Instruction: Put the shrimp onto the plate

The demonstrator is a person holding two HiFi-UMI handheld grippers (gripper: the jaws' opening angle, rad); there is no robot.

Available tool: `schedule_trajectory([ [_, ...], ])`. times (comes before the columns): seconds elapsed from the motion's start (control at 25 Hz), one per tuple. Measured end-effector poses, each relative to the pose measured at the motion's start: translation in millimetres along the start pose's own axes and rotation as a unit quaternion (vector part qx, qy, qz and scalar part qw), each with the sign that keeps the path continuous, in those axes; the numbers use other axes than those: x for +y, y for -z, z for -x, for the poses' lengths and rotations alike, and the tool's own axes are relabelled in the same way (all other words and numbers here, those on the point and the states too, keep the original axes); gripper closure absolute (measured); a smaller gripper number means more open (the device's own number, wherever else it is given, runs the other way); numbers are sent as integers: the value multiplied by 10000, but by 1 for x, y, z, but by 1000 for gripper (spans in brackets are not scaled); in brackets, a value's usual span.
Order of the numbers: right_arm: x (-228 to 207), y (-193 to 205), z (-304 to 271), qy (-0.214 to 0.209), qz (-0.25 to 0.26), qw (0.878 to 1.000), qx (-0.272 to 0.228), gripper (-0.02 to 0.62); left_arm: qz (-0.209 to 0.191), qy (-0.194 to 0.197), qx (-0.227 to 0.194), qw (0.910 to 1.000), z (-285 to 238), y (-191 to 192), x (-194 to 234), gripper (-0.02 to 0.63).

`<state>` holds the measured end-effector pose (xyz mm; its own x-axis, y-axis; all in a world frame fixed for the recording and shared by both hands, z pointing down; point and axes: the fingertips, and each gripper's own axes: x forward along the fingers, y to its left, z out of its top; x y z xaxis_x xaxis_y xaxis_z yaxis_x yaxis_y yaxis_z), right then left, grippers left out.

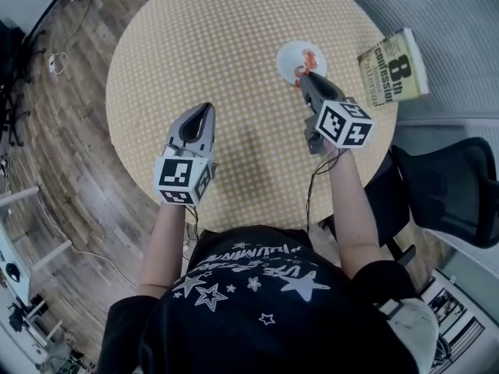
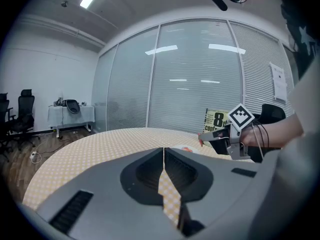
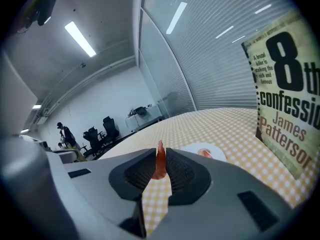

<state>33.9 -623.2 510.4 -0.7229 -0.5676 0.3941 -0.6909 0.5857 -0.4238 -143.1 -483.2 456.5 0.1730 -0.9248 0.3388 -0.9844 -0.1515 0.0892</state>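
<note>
Right gripper clamps a shrimp by the near rim of the plate, prob. to drop it on; left gripper hangs back, jaws together w/ nothing between.

- Round table covered with a yellow-and-white checked cloth.
- Book, "8th Confession" by James Patterson, at the table's right edge.
- Black office chair near the table's right side.
- Wood floor on the left, with a white cable lying on it.
- Glass wall with blinds beyond the table.

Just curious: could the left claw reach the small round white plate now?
Probably yes: only yellow checked tablecloth separates the left claw from the plate, though the right claw crowds its near edge.
</note>
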Motion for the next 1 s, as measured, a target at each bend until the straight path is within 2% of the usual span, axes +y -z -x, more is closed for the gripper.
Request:
schedule_trajectory([
  [0.56,-57,24,-84,625,380,9946,733,528,36,-180,331,9993,-30,22,15,594],
  [1.0,-62,28,-111,1042,964,9818,1260,528,153,-168,515,9984,-33,36,13,594],
])
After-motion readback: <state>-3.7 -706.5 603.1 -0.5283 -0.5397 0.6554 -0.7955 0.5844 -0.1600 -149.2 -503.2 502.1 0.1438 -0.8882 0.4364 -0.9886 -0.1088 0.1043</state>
